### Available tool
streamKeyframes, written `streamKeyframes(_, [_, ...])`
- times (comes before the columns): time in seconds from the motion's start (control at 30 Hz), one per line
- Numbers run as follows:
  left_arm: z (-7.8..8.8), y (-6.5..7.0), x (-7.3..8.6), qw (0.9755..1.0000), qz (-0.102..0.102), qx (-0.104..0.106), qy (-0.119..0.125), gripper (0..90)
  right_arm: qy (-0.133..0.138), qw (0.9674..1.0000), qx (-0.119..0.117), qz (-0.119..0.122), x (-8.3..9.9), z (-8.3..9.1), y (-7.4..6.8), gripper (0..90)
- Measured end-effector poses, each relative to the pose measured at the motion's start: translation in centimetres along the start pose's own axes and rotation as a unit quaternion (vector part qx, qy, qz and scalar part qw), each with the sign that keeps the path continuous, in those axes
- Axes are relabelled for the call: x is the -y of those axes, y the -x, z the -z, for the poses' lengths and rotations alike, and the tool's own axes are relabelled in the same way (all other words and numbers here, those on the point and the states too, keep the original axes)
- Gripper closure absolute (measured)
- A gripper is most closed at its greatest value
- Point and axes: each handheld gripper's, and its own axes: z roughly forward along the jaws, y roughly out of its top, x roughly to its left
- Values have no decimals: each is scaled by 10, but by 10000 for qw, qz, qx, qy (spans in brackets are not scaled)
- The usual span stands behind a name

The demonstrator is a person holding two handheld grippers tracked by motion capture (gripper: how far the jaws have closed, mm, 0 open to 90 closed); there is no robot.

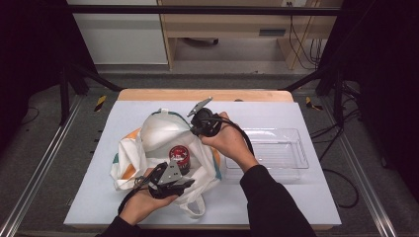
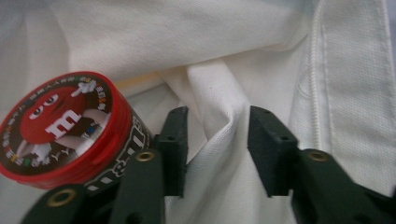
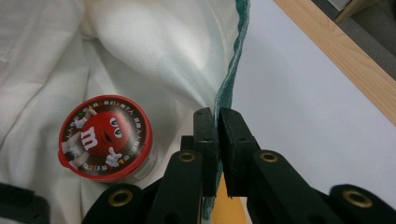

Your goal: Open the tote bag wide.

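right gripper [image 3: 217, 122] pinched shut on green-trimmed bag [image 1: 148, 133] rim, holding mouth up. left gripper [image 2: 217, 140] half-open, jaws astride fold of bag cloth (pads not yet pressing), just beside can [image 2: 60, 128]. can lies inside bag mouth, red lid up. risk: left jaws closing here catch cloth instead of can; their side may nudge can over. risk: thin rim slips from right pinch, mouth collapses over can. tray [image 1: 276, 148] waits to right.
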Motion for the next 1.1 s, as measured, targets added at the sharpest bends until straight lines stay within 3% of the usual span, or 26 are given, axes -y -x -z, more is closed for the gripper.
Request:
streamKeyframes(0.17, [1,2,6,9997,218,-27,-96,843,-94,9999,56,-35,1,-4,3,864])
streamKeyframes(0.23, [2,2,8,9995,312,5,-41,873,-90,9998,134,-67,1,-5,4,866])
streamKeyframes(0.5, [19,4,7,9986,466,-159,200,890,19,9994,324,-89,1,-4,11,869])
streamKeyframes(0.73, [33,9,15,9975,586,-269,294,894,-50,9985,536,-123,-2,1,21,870])
streamKeyframes(0.93, [35,12,25,9967,713,-257,305,895,-275,9976,595,-222,1,-14,31,871])
streamKeyframes(1.1, [31,16,27,9971,689,-220,234,896,-410,9968,639,-254,3,-26,36,871])
